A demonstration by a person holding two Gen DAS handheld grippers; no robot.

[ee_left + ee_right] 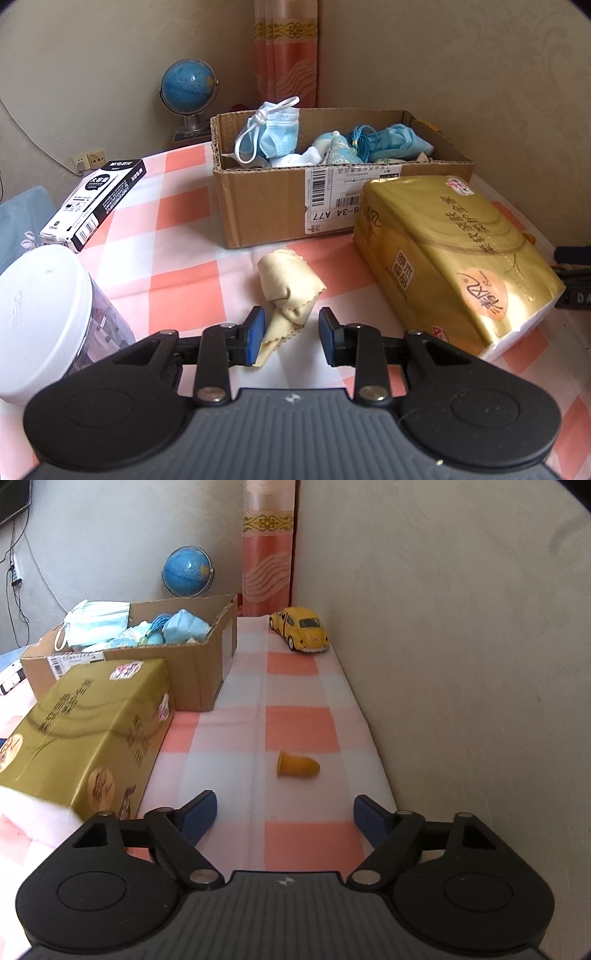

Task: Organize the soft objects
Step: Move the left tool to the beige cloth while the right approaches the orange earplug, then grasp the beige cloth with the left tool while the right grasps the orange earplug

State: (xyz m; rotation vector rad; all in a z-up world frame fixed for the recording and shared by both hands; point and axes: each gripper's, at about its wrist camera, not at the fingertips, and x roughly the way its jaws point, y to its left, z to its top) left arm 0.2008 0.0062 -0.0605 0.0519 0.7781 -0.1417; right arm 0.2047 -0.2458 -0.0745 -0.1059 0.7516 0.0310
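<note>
A crumpled cream cloth point(286, 291) lies on the checkered tablecloth in front of an open cardboard box point(266, 206). The box holds blue face masks point(275, 133) and other blue soft items. My left gripper point(291, 334) is open, its fingers on either side of the cloth's near end; the left pad touches the cloth. My right gripper point(284, 818) is open and empty above the tablecloth. A small orange rubber finger cot point(297, 764) lies just ahead of it. The box also shows in the right wrist view point(192, 672).
A gold tissue pack point(454, 262) lies right of the cloth, also in the right wrist view point(85, 731). A white-lidded jar point(44, 317) and a black-white pen box point(96, 203) stand left. A globe point(188, 92) and a yellow toy car point(301, 633) stand by the wall point(461, 664).
</note>
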